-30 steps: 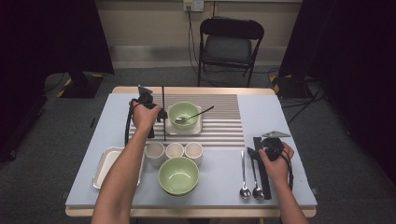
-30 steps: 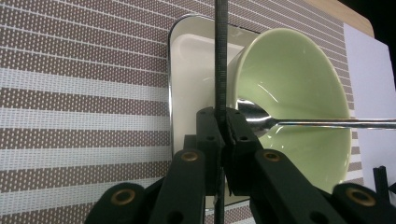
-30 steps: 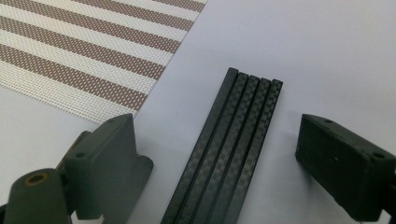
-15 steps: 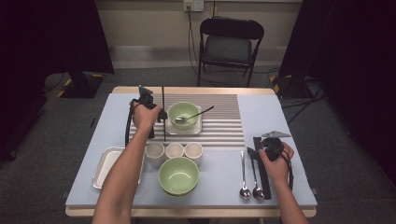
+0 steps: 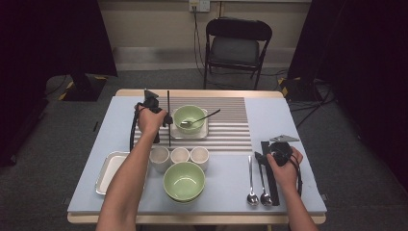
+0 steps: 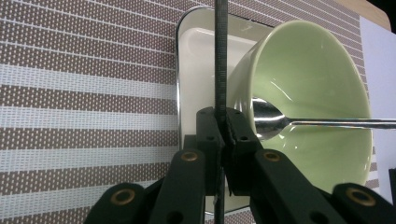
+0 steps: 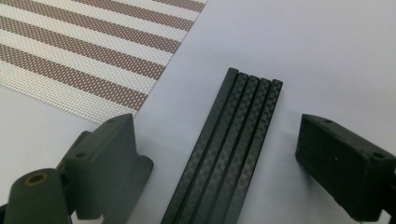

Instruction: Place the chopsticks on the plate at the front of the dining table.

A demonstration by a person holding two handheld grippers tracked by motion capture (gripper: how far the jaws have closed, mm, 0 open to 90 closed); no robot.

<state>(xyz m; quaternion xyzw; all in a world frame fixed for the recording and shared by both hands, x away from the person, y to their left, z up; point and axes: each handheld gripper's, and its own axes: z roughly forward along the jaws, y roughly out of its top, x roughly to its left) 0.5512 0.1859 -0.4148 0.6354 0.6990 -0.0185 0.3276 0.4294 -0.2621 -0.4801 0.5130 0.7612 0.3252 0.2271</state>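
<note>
My left gripper (image 5: 166, 120) hovers over the striped placemat (image 5: 226, 125), just left of a small green bowl (image 5: 189, 117). It is shut on one thin black chopstick (image 5: 168, 108). In the left gripper view the jaws (image 6: 221, 122) pinch that chopstick (image 6: 220, 56), which runs up past the bowl (image 6: 317, 65). A metal spoon (image 6: 327, 122) rests in the bowl, and the bowl stands on a white square plate (image 6: 198, 56). My right gripper (image 5: 267, 153) is low at the right, open, its jaws (image 7: 217, 133) straddling a flat bundle of black chopsticks (image 7: 233, 121) without touching them.
Three small white cups (image 5: 180, 155) stand in a row in front of the placemat, with a larger green bowl (image 5: 184, 180) nearer the front edge. A metal tray (image 5: 108, 173) lies at front left. Two spoons (image 5: 251, 183) lie left of the chopstick bundle (image 5: 270, 180).
</note>
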